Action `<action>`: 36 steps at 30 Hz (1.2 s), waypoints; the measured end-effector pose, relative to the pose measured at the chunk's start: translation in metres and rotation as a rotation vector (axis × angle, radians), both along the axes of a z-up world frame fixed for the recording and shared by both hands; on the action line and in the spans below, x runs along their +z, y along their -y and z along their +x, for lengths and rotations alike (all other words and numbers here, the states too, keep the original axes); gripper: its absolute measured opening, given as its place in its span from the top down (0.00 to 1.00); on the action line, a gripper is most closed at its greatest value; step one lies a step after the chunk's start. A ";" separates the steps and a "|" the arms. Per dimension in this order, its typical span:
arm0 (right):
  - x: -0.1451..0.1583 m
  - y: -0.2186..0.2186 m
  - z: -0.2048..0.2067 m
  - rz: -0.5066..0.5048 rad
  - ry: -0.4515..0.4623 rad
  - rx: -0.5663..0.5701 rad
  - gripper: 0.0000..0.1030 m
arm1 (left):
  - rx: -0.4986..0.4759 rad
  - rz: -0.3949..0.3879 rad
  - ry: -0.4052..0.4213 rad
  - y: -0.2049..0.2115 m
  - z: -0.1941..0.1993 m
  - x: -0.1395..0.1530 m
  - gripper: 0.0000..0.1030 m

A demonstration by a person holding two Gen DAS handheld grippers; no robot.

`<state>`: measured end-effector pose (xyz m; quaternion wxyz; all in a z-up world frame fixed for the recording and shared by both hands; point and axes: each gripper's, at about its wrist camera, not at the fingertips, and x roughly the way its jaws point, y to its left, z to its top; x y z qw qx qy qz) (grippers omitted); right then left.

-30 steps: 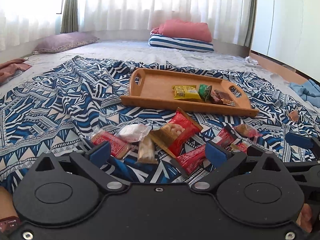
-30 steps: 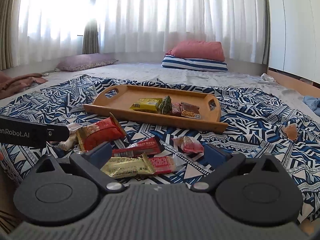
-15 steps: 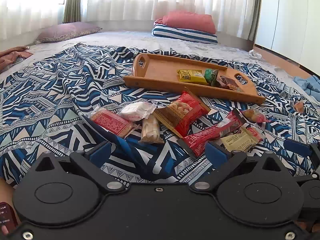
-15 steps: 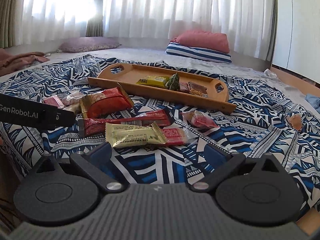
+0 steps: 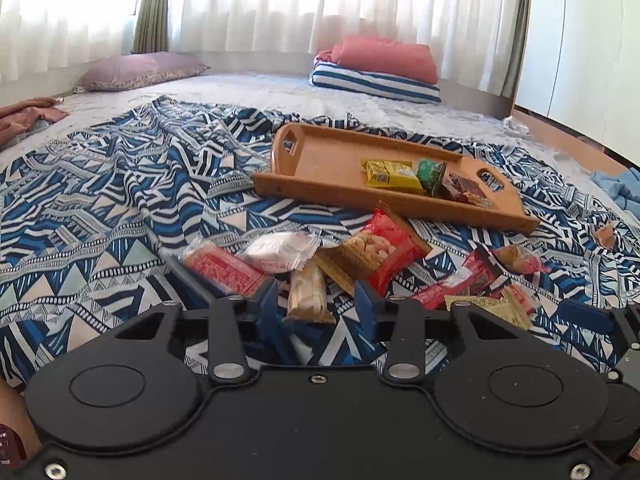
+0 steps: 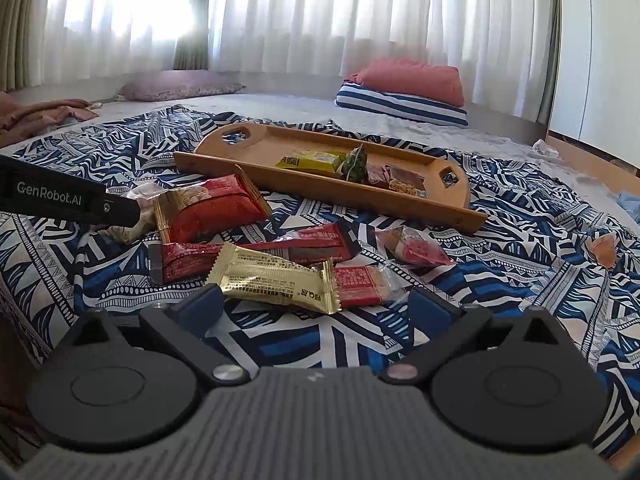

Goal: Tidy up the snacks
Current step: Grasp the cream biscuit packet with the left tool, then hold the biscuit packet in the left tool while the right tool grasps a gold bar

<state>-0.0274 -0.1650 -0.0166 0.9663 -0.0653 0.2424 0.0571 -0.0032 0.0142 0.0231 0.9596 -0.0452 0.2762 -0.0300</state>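
Jaws of left gripper (image 5: 316, 300) half-closed around pale cracker pack (image 5: 308, 292), not yet pinching; right gripper (image 6: 316, 300) jaws wide apart before gold wrapper (image 6: 276, 278) on patterned cloth (image 6: 500, 280). Pickup step: next, clamp, lift, carry to wooden tray (image 5: 320, 164)

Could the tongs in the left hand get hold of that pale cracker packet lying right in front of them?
Probably yes. The left tongs are partly closed with the pale cracker packet already between their tips, and nothing lies on top of it.
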 end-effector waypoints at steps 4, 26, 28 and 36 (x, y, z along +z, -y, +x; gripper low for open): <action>-0.001 -0.003 0.003 0.008 -0.006 0.005 0.00 | -0.037 0.037 0.010 0.009 0.004 0.003 0.66; -0.003 -0.010 0.030 0.061 -0.058 0.005 0.03 | 0.014 -0.021 -0.104 -0.003 0.036 -0.021 0.77; -0.001 -0.009 0.030 0.078 -0.057 0.012 0.18 | 0.012 -0.025 -0.104 -0.004 0.032 -0.019 0.78; 0.005 -0.003 0.017 0.087 -0.056 0.032 0.34 | 0.007 -0.029 -0.101 -0.003 0.012 -0.016 0.78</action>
